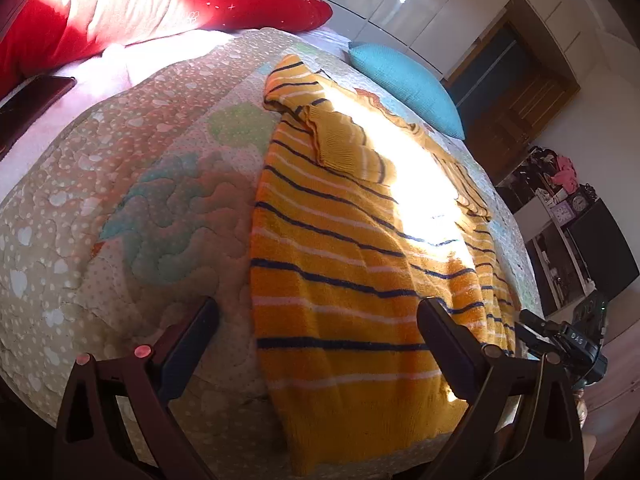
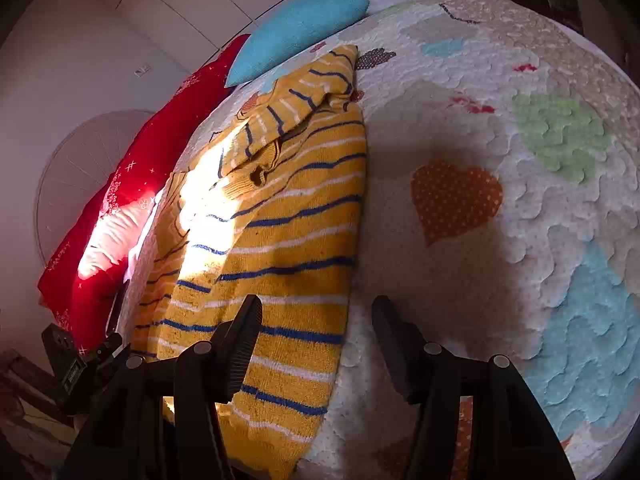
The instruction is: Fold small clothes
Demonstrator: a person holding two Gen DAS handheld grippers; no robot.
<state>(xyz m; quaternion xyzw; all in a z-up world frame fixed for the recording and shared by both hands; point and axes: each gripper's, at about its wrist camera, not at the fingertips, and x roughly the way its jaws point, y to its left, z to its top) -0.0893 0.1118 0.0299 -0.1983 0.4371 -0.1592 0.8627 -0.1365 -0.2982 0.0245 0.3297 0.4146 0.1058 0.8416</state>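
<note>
A small yellow knit sweater (image 1: 344,248) with navy and white stripes lies flat on the quilted bed, one sleeve folded across its chest. It also shows in the right wrist view (image 2: 288,216). My left gripper (image 1: 320,316) is open and empty, its fingers astride the sweater's near left hem edge, just above it. My right gripper (image 2: 316,320) is open and empty, over the sweater's near right hem edge. The right gripper's body shows at the lower right of the left wrist view (image 1: 568,340).
The quilt (image 2: 480,208) has heart patches. A red pillow (image 1: 160,4) and a blue cushion (image 1: 404,80) lie at the bed's head. A dark phone-like slab (image 1: 32,96) lies at the left. Shelves with clutter (image 1: 568,216) stand to the right of the bed.
</note>
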